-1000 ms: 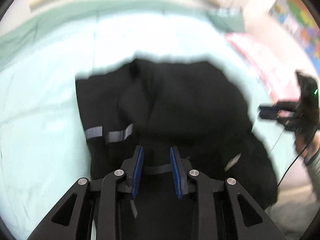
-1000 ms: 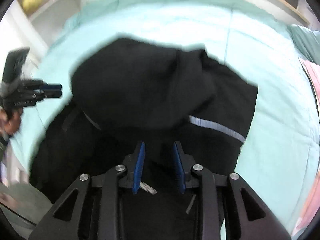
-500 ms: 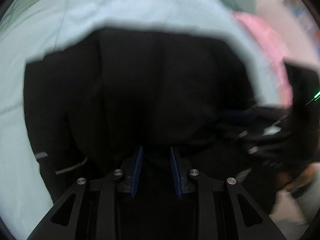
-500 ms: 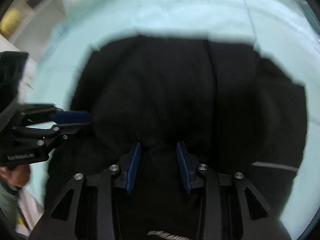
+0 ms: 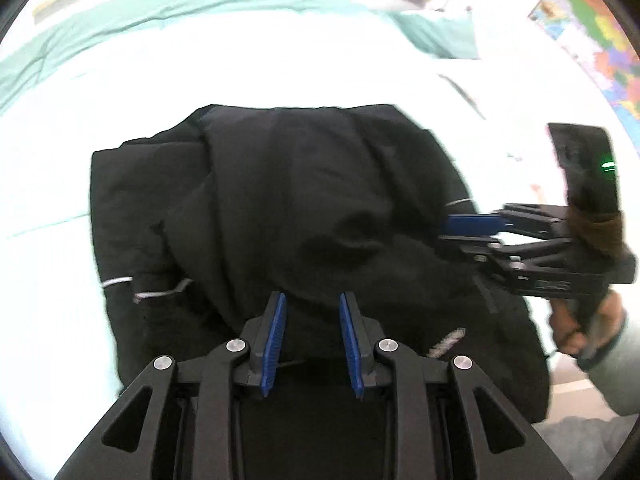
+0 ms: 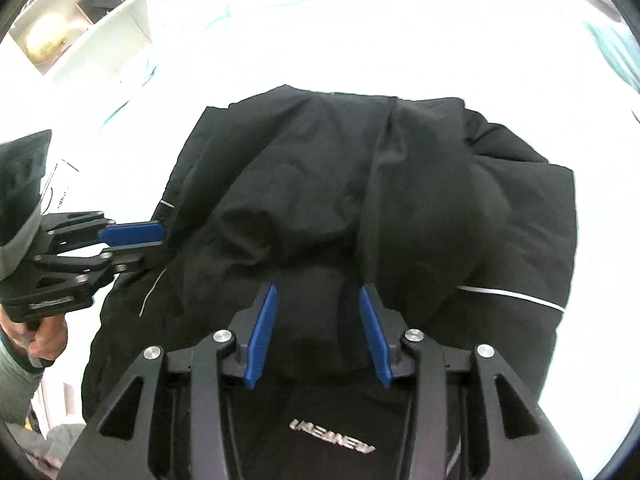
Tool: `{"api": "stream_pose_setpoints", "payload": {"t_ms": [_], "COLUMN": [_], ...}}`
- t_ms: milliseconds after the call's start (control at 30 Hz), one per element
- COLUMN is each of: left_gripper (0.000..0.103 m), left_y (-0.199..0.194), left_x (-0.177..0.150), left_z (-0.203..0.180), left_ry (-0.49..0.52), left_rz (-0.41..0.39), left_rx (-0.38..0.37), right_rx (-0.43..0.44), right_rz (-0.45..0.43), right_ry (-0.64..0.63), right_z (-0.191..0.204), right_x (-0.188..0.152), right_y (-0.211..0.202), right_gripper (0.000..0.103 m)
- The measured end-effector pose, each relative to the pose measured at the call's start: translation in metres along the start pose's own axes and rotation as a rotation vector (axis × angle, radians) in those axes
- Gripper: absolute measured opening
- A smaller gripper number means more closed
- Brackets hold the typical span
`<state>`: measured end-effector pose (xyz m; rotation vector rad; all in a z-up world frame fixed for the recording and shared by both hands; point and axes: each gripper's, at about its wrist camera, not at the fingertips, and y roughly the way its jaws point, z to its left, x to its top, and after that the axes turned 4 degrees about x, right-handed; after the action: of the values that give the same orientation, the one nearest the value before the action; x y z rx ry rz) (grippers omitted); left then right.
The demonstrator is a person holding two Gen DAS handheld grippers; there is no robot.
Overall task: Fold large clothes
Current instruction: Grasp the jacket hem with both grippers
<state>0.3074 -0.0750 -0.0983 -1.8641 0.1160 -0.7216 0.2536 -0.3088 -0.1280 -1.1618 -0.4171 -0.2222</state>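
Black jacket (image 5: 300,200) lies bunched on the pale bed (image 5: 280,60), its upper layer folded over toward the near side so that a rounded fold edge runs across the far side of the heap. In the left wrist view the left edge of the garment drops straight, with two short reflective stripes (image 5: 132,286) near its lower corner. In the right wrist view a long reflective stripe (image 6: 512,296) crosses the right side, and silver lettering (image 6: 332,436) shows on the cloth close under the camera.

The left gripper (image 5: 312,298) points steeply down at the near hem. Its fingers stand a narrow gap apart with dark cloth filling that gap – they pinch a fold of the jacket. The right gripper (image 6: 316,292) points down beside it. Its fingers have just been spreading and now stand wider, with cloth lying between them but the blue pads (image 6: 262,332) not visibly pressing it. Each tool shows at the side of the other's view, tips at the jacket's side edge, with a hand (image 5: 580,320) on the grip.

Bare bedding surrounds the jacket on the far side and on both flanks – open room there. A shelf (image 6: 100,32) stands well beyond the left side of the bed, and a coloured wall map (image 5: 600,40) hangs off to the right.
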Motion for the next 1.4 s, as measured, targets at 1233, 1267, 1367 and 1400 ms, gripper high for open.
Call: {"api": "stream_pose_setpoints", "payload": {"t_ms": [1233, 1267, 1367, 1400], "left_gripper": [0.027, 0.027, 0.027, 0.027], "left_y": [-0.061, -0.071, -0.090, -0.095], "left_x": [-0.061, -0.074, -0.117, -0.131], "left_z": [0.062, 0.068, 0.091, 0.099], "left_ry": [-0.263, -0.289, -0.390, -0.431], "left_rz": [-0.016, -0.023, -0.016, -0.003], "left_rx": [0.150, 0.166, 0.190, 0.189], "right_rx": [0.026, 0.014, -0.027, -0.034], "right_rz": [-0.026, -0.026, 0.003, 0.017], "right_ry": [0.291, 0.298, 0.327, 0.347], "right_z": [-0.050, -0.047, -0.062, -0.071], "right_x": [-0.011, -0.022, -0.065, -0.080], "right_y": [-0.018, -0.022, -0.044, -0.049], "right_gripper": [0.057, 0.057, 0.057, 0.057]}}
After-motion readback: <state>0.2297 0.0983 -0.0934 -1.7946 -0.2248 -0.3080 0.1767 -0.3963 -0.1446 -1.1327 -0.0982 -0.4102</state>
